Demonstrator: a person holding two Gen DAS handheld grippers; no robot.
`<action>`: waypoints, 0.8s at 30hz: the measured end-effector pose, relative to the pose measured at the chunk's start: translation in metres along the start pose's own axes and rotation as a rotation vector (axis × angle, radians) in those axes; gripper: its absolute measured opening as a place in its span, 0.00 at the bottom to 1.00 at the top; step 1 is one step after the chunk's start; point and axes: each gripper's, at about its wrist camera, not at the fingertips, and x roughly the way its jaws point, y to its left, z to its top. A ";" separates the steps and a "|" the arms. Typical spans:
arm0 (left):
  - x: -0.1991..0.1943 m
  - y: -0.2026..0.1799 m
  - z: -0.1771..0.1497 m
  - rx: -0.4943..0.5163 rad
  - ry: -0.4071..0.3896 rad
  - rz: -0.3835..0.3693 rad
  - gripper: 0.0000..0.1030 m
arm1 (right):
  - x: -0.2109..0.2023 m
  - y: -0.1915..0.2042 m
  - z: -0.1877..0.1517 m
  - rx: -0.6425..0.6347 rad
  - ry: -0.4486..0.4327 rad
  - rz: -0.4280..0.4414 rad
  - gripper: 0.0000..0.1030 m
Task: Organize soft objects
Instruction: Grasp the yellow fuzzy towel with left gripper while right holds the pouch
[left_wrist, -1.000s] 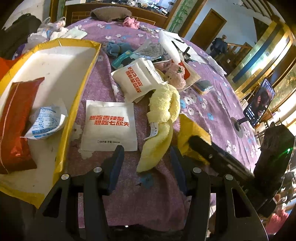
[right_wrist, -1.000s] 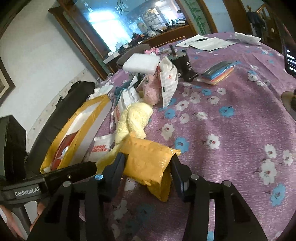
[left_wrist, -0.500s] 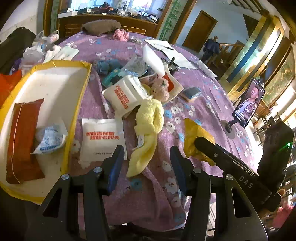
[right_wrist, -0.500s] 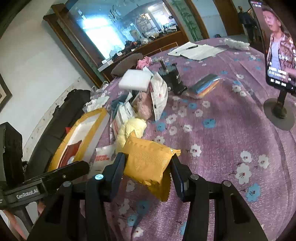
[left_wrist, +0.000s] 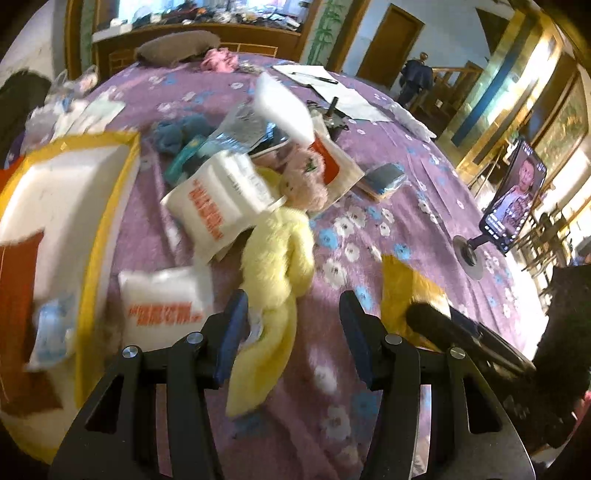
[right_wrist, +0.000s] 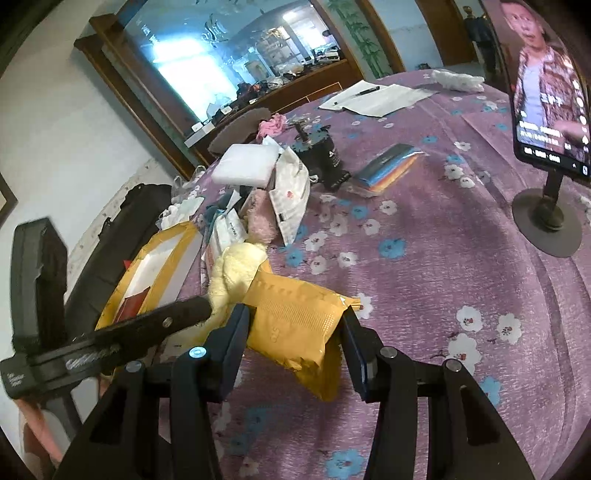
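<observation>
My left gripper (left_wrist: 293, 299) hovers open over the purple flowered tablecloth. A long yellow plush toy (left_wrist: 277, 258) lies on the cloth below it, its tail running past the left finger. My right gripper (right_wrist: 295, 312) is shut on a puffy yellow packet (right_wrist: 295, 325) and holds it off the cloth. That packet (left_wrist: 399, 284) also shows at the right of the left wrist view. A pink plush (left_wrist: 303, 181), a blue plush (left_wrist: 177, 129) and two white packets with red print (left_wrist: 162, 299) (left_wrist: 218, 199) lie around the yellow plush.
A yellow-rimmed white tray (left_wrist: 110, 221) at the left holds a red packet (left_wrist: 18, 295) and a blue-white pouch (left_wrist: 51, 332). A phone on a stand (right_wrist: 546, 85) rises at the right. A white foam block (right_wrist: 247, 162), a black device (right_wrist: 321, 155), a coloured pack (right_wrist: 391, 166) and papers (right_wrist: 373, 96) lie farther back.
The left gripper has slid rightward, so the tray and packets drifted left in its view. The right gripper has carried the yellow packet up and nearer the phone. Both keep the same opening.
</observation>
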 end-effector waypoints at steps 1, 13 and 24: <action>0.008 -0.004 0.004 0.017 0.005 0.041 0.50 | 0.000 -0.002 0.000 0.003 0.003 -0.002 0.47; 0.023 -0.012 -0.016 0.026 0.042 0.044 0.30 | -0.008 -0.007 -0.010 -0.023 -0.003 -0.004 0.47; -0.037 0.030 -0.057 -0.070 0.010 -0.145 0.30 | 0.005 0.030 -0.009 -0.093 0.008 -0.053 0.47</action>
